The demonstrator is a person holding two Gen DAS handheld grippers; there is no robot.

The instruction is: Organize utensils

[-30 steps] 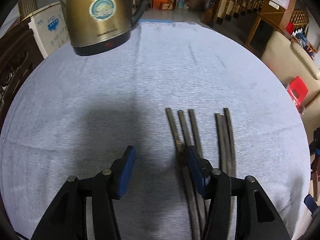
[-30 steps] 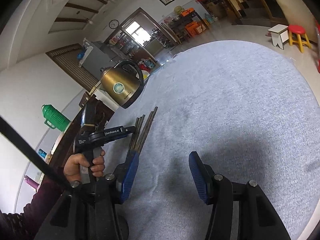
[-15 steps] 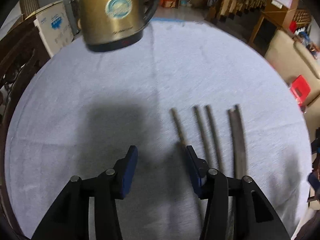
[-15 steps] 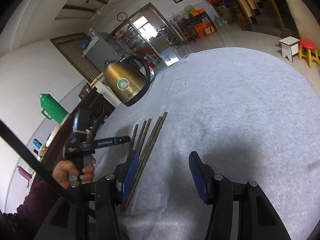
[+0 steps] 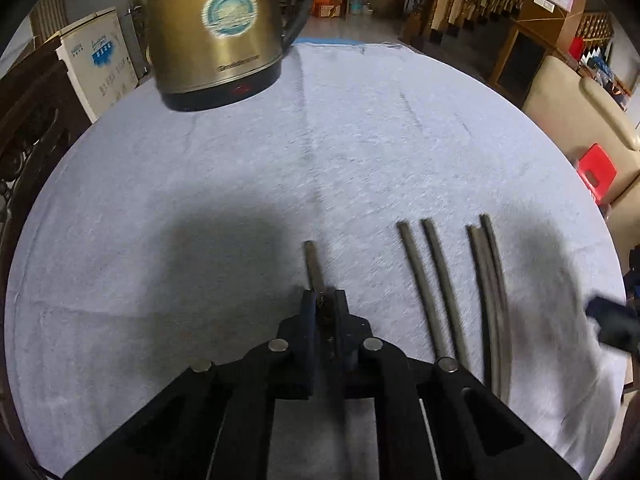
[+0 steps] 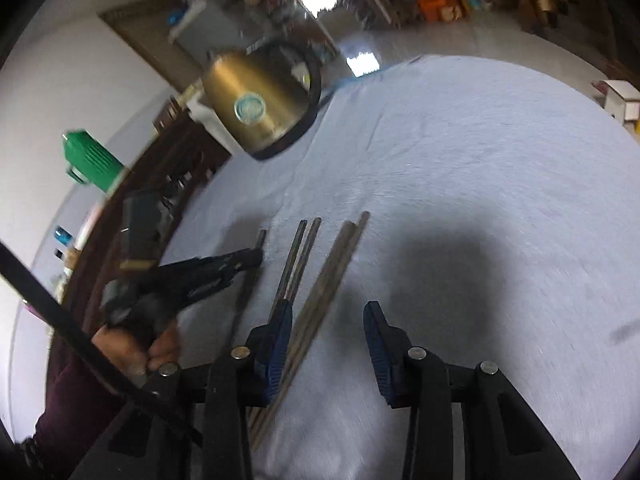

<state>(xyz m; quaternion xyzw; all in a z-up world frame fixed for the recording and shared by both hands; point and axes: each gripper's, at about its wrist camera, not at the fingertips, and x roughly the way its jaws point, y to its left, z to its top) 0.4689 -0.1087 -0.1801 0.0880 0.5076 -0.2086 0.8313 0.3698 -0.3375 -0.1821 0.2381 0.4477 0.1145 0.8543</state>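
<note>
- While one chopstick (image 5: 314,266) is clamped by the left gripper (image 5: 323,308) near the table (image 5: 160,184) edge, four chopsticks (image 5: 448,292) are left alongside.
- Right gripper (image 6: 326,340) is held spread beside them.
- A level, gentle lift is advised.

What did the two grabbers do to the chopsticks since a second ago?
The left gripper snapped shut on one chopstick and pulled it left, away from the other four chopsticks. The right gripper is still open and has moved in beside the chopsticks, holding nothing. The kettle stayed standing on the gray cloth.
</note>
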